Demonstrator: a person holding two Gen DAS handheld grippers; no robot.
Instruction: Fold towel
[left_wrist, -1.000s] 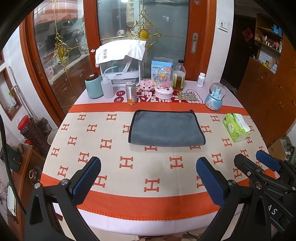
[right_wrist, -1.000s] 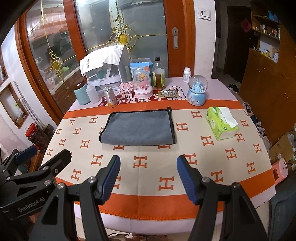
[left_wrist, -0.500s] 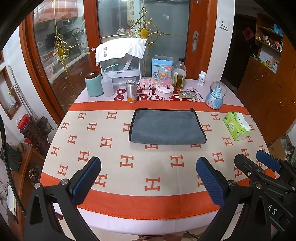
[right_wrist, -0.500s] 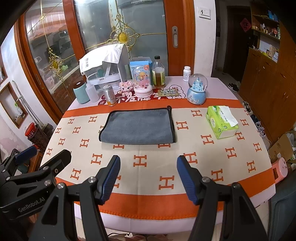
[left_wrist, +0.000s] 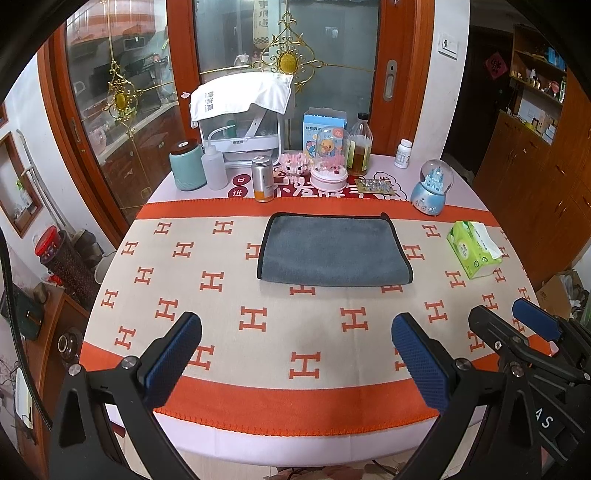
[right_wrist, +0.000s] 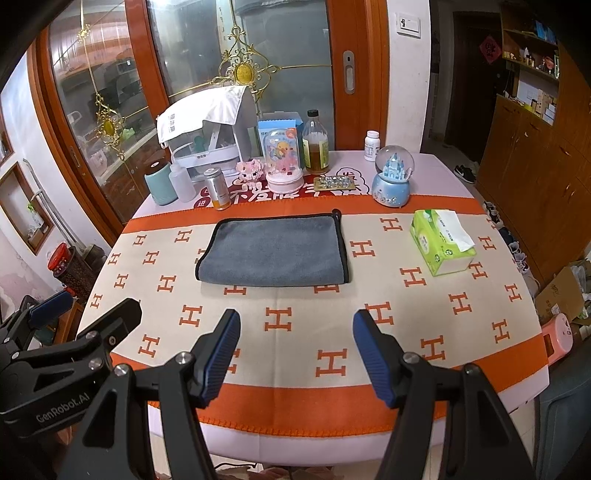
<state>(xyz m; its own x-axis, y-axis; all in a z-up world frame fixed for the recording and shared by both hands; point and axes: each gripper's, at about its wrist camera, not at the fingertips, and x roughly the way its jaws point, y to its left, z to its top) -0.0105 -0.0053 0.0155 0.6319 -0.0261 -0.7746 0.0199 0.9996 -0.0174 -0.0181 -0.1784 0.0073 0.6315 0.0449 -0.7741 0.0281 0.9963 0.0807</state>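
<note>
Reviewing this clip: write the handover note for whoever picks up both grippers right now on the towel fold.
Left gripper: open, empty, above the near table edge.
Right gripper: open, empty, beside it.
Grey towel: flat on the H-patterned tablecloth, mid-table, untouched; near edge looks already doubled, but I cannot be sure.
Tissue pack lies right of it.
Done: possibly one fold.
Left: reach in, grip corners, fold.

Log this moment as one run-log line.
towel: flat on tablecloth, untouched | left gripper: open, short of towel | right gripper: open, short of towel
</note>
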